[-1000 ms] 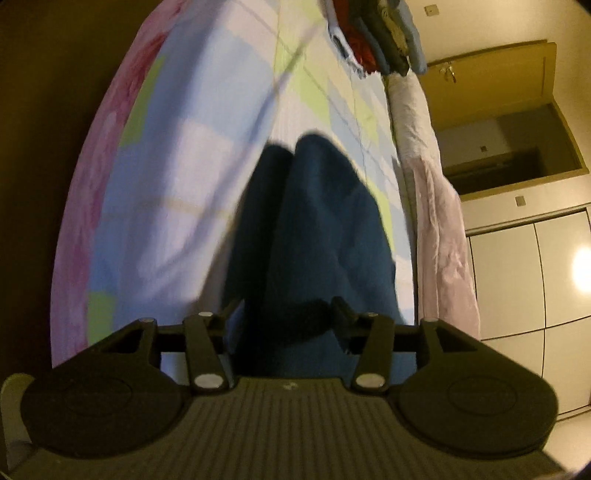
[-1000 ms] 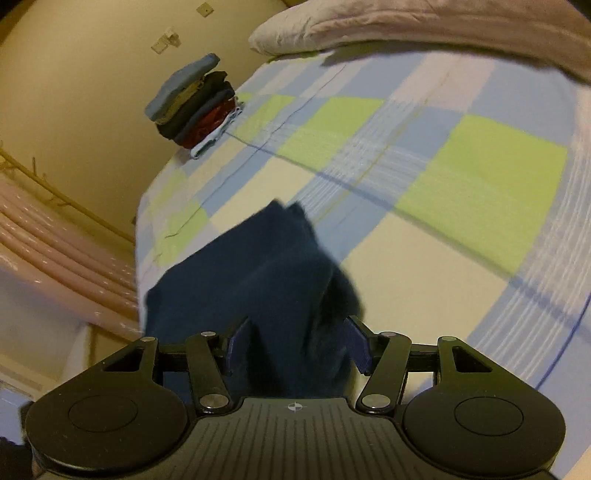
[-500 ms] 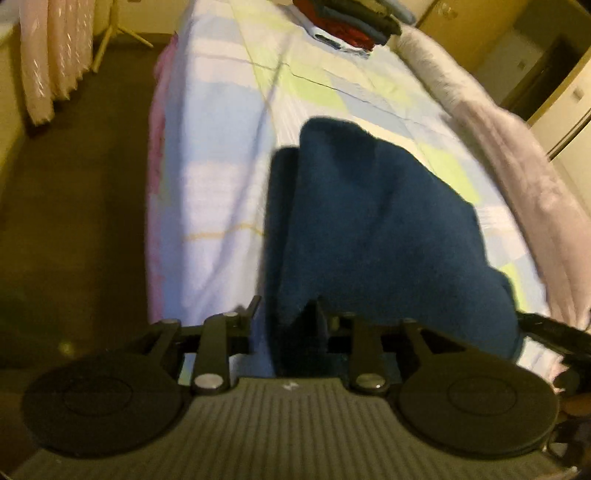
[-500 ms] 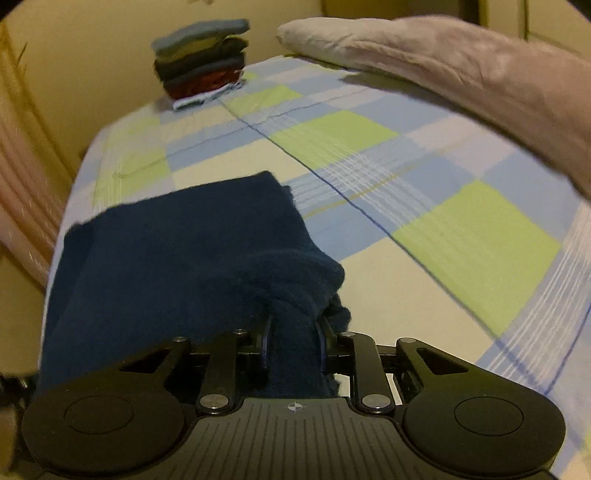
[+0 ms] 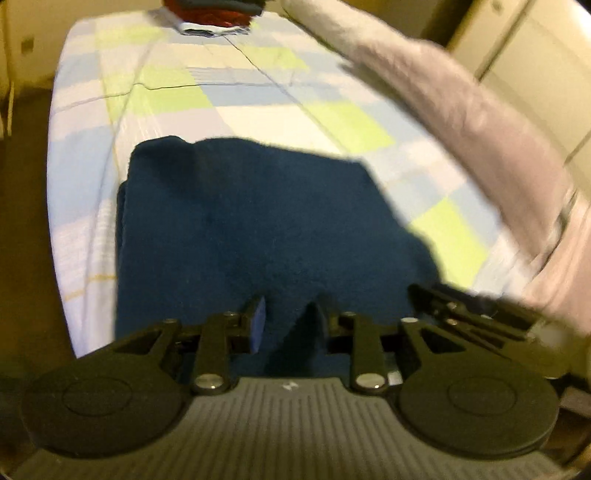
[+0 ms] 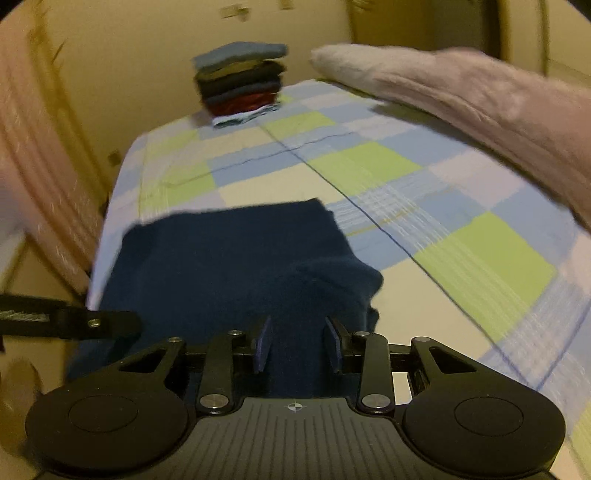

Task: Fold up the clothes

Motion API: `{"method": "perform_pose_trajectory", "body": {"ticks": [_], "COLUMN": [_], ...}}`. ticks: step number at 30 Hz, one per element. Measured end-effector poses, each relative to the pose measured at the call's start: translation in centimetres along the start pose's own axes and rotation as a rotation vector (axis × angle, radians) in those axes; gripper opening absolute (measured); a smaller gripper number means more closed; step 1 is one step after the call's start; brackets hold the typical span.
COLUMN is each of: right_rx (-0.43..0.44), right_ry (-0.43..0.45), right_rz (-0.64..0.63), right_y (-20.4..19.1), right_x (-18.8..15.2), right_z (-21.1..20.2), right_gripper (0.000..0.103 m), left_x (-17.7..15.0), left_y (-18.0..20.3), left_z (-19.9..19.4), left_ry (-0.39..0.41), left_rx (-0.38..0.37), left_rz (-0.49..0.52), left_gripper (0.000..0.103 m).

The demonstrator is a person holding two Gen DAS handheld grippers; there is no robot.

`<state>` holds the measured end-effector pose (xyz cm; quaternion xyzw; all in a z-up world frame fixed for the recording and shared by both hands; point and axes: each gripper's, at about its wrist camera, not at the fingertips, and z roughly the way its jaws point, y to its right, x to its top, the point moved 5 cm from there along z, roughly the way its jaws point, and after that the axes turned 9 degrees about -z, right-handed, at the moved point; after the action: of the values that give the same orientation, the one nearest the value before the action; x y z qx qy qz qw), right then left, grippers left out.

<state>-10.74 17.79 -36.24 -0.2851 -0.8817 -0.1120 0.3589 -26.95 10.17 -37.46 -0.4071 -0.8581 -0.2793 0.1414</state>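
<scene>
A dark blue garment [image 5: 258,221] lies folded on the checked bedsheet [image 5: 166,96], its near edge bunched up. My left gripper [image 5: 286,325] is shut on the garment's near edge, cloth filling the narrow gap between the fingers. My right gripper [image 6: 297,345] is shut on the garment [image 6: 229,258] at its near right corner, where the cloth bunches into a lump. The right gripper also shows at the right of the left wrist view [image 5: 472,317], and the left gripper shows at the left of the right wrist view [image 6: 74,321].
A stack of folded clothes [image 6: 240,81] stands at the far end of the bed, also seen in the left wrist view [image 5: 214,11]. A pink quilt [image 6: 461,96] runs along the right side. The bed's left edge [image 5: 55,221] drops to a dark floor.
Both grippers have closed on the garment's near edge and swung level with the bed. The garment has gone from a narrow hanging bundle to a wide flat layer on the sheet.
</scene>
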Motion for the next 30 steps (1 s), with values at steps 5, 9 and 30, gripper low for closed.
{"method": "perform_pose_trajectory", "body": {"ticks": [5, 9, 30], "right_rx": [-0.064, -0.079, 0.104], "right_ry": [-0.069, -0.11, 0.04], "right_rz": [-0.133, -0.164, 0.128], "right_y": [-0.7, -0.9, 5.6], "right_x": [-1.4, -1.2, 2.6], "right_z": [2.6, 3.2, 0.5], "right_gripper": [0.034, 0.034, 0.035], "left_x": [-0.5, -0.5, 4.3], "left_y": [-0.3, 0.1, -4.8], "left_z": [1.0, 0.8, -2.2], "left_ry": [-0.027, -0.029, 0.079], "left_rx": [0.016, 0.048, 0.044], "left_rz": [-0.039, -0.034, -0.069], "left_gripper": [0.035, 0.035, 0.026]}}
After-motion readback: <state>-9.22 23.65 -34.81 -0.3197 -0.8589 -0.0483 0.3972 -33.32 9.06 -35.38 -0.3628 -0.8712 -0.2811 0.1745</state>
